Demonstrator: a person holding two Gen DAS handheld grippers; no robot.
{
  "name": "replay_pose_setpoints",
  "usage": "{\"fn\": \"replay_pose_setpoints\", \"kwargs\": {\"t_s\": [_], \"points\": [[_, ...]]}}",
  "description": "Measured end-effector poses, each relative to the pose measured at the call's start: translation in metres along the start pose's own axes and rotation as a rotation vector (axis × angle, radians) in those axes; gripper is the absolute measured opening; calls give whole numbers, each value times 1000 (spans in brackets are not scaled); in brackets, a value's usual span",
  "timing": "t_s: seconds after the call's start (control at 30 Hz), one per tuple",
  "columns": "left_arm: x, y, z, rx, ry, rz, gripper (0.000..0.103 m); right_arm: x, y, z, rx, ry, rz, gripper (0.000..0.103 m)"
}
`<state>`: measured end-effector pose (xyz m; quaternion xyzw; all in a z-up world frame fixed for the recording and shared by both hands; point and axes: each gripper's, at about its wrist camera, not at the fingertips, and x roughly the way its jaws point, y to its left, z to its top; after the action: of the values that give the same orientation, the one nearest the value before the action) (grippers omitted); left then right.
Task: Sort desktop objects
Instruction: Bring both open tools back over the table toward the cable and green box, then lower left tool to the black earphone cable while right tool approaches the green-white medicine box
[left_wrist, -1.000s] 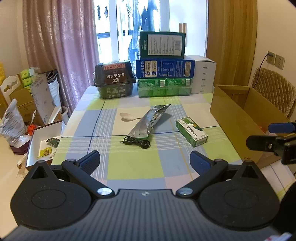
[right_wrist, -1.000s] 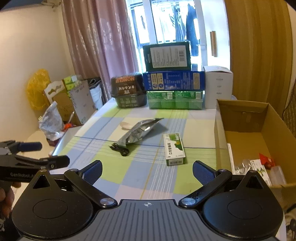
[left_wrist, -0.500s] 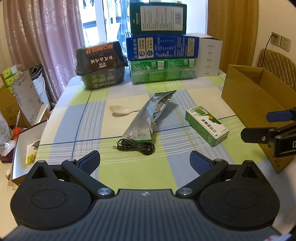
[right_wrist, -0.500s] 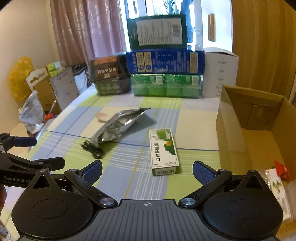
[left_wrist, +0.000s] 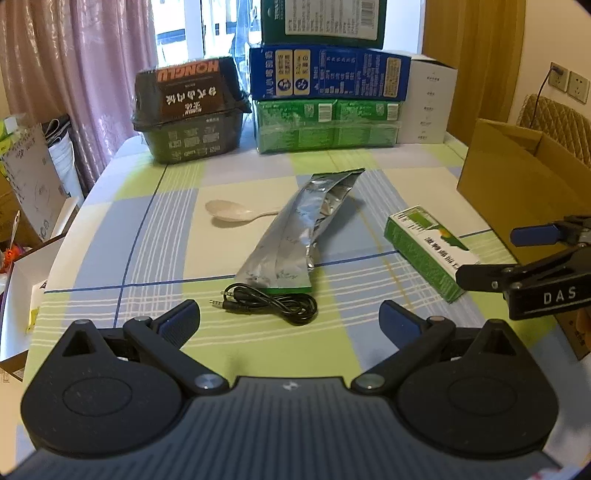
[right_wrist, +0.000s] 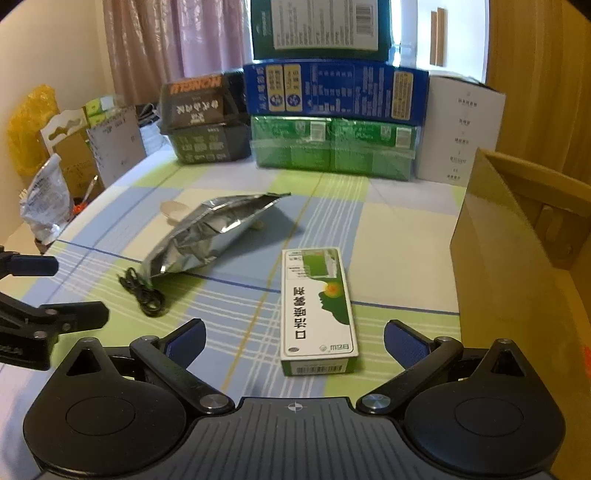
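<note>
On the checked tablecloth lie a silver foil pouch (left_wrist: 303, 232) (right_wrist: 207, 232), a black audio cable (left_wrist: 273, 302) (right_wrist: 144, 291), a white plastic spoon (left_wrist: 236, 214) and a green-and-white box (left_wrist: 424, 247) (right_wrist: 317, 306). My left gripper (left_wrist: 288, 325) is open, just short of the cable. My right gripper (right_wrist: 295, 339) is open, with the near end of the green box between its fingers but not touched. Each gripper shows at the edge of the other's view, the right one (left_wrist: 524, 254) and the left one (right_wrist: 55, 291).
An open cardboard box (right_wrist: 517, 236) (left_wrist: 517, 173) stands at the table's right side. Stacked green, blue and white cartons (left_wrist: 328, 92) and a dark noodle bowl pack (left_wrist: 192, 114) line the far edge. Bags and boxes (right_wrist: 48, 199) sit on the floor to the left.
Both grippers have moved forward and lower over the table. The cable now lies close in front of the left one and the green box lies between the right one's fingers.
</note>
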<state>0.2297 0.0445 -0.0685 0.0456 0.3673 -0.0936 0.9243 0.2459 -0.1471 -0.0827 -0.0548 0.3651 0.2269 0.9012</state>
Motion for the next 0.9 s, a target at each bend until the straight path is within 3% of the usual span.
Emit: {"fn": "replay_pose_setpoints", "kwargs": {"t_s": [0.47, 0.77, 0.9], "points": [[44, 9, -1, -122, 40, 8, 99, 29, -7, 5, -27, 33, -13, 101], [74, 0, -5, -161, 59, 75, 86, 47, -13, 0, -72, 48, -6, 100], [80, -1, -7, -176, 61, 103, 74, 54, -14, -2, -76, 64, -2, 95]]}}
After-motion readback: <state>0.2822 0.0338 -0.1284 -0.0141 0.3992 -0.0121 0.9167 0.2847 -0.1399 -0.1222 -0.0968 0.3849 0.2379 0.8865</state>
